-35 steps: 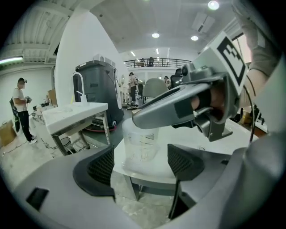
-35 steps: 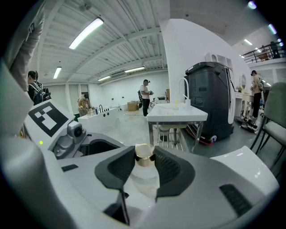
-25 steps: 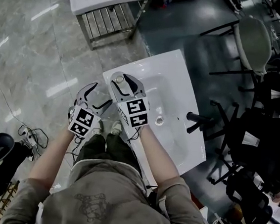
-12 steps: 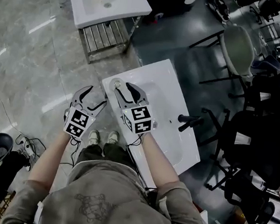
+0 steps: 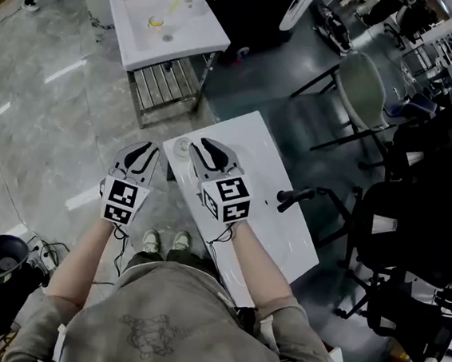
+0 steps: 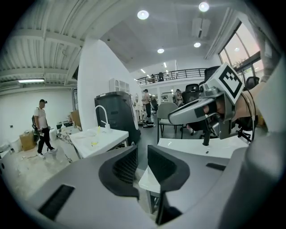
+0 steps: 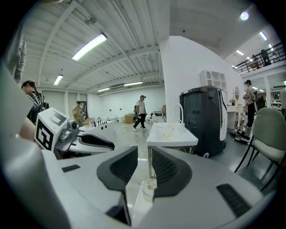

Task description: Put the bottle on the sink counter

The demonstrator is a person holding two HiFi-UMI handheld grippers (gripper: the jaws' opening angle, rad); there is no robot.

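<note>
Hand-held grippers [image 5: 143, 147] [image 5: 208, 146] higher, jaws closing, empty.

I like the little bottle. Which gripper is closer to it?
Right. The right gripper hangs close above the bottle on the sink counter; the left gripper is off past the counter's edge, farther away. Both grippers' jaws have just been closing, with nothing between them.

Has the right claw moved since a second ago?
Yes. The right claw has risen off the corner of the sink counter, leaving the bottle below it; its jaws have just been closing, gripping nothing.
</note>
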